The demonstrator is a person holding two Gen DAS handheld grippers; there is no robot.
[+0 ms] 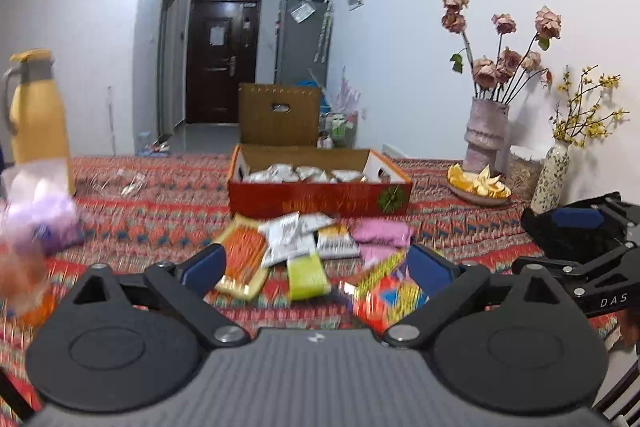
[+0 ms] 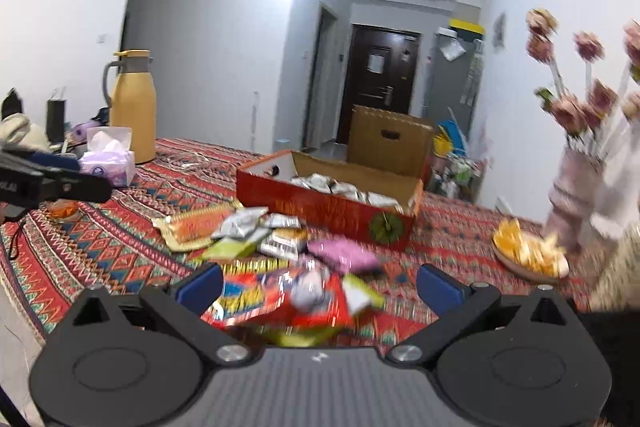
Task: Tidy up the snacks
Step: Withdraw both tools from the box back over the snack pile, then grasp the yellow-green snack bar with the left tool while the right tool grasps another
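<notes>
1. an open cardboard box (image 1: 320, 195) sits mid-table on the patterned cloth (image 1: 160, 203), small packets (image 1: 296, 173) inside it.
2. loose snack packets (image 1: 304, 251) lie scattered just near of the box.
3. a thermos (image 2: 132, 107) and tissue pack (image 2: 108, 163) stand far left.
4. a fruit plate (image 1: 478, 187) and flower vases (image 1: 486, 135) stand right.

Black linkage arms, blue fingers (image 1: 202, 265), silver pivot screws.

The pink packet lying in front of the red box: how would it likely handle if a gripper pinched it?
The pink packet lies flat and looks soft-edged, so it is probably light and floppy, sagging from a pinch. Its wrapper seems smooth, so it may slip. Lying flat on the tablecloth, it should not roll.
</notes>
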